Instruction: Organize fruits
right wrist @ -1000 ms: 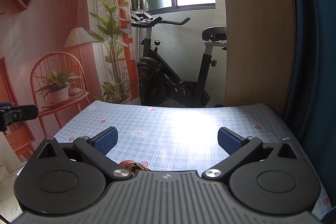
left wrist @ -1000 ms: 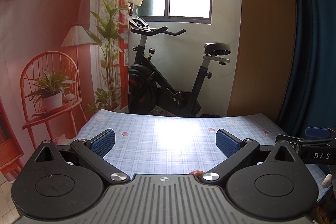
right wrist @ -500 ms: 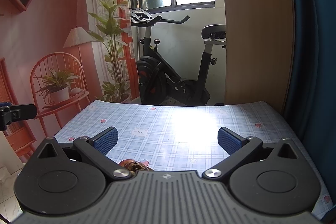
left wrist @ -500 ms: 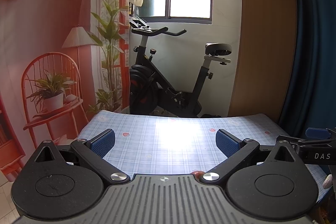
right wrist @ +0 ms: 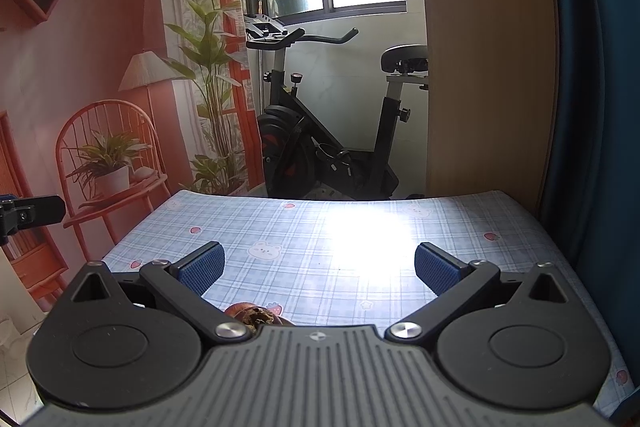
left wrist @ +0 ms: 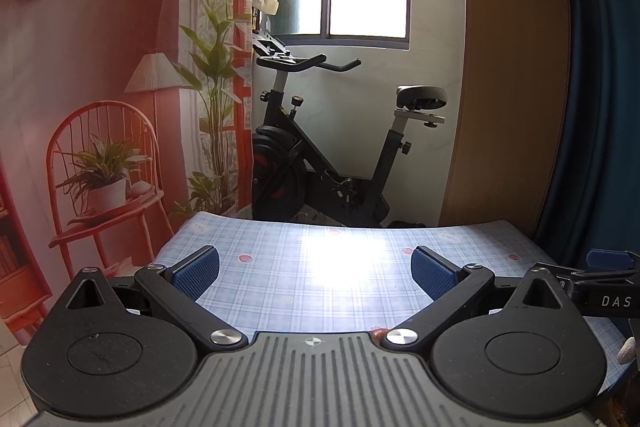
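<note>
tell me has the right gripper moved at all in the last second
Barely. In the right wrist view the right gripper has edged slightly forward and right: the exercise bike and the table's far edge sit a touch lower and further left than before.

Two grippers are showing: the left gripper (left wrist: 315,273) and the right gripper (right wrist: 319,269), each spreading two blue-padded fingers wide apart. One reddish-brown fruit (right wrist: 253,311) is peeking out at the right gripper's base; a second reddish sliver (left wrist: 378,333) is showing in the left view, too hidden to identify. One checked tablecloth (right wrist: 360,227) is lying ahead, and one exercise bike (left wrist: 320,163) is standing beyond it.
</note>
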The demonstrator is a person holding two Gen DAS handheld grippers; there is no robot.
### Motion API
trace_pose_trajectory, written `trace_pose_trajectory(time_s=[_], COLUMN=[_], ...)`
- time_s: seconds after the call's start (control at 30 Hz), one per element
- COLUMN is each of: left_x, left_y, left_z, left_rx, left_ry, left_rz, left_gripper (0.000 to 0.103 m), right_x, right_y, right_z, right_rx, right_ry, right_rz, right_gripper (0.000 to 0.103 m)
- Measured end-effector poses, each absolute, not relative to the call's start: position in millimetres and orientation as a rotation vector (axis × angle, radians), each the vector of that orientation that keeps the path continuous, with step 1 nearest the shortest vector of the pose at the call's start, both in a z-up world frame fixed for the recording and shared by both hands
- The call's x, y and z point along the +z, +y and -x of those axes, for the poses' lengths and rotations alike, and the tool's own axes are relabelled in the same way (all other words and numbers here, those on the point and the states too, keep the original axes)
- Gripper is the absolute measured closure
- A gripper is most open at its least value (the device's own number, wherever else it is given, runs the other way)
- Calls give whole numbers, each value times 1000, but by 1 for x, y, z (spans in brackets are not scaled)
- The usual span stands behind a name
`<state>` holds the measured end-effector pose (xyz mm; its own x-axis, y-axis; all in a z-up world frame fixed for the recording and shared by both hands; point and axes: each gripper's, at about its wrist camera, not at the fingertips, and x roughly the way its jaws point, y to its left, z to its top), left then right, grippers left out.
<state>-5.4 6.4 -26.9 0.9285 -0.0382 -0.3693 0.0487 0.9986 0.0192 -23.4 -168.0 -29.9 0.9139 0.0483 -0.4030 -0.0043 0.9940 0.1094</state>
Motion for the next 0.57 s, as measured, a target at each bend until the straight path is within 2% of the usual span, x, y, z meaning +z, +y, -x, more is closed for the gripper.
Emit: trace_pose_trajectory(time_s=[0.57], left_x=[-23], left_y=[3], left_z=[12], left_rx=[-12], left_ry=[364], left_rz=[-6], left_gripper=[0], right_x=[-30], right_y=[-167], right_z=[25], right_rx=[22], right_ry=[422], right_rz=[-112], right_gripper=[0])
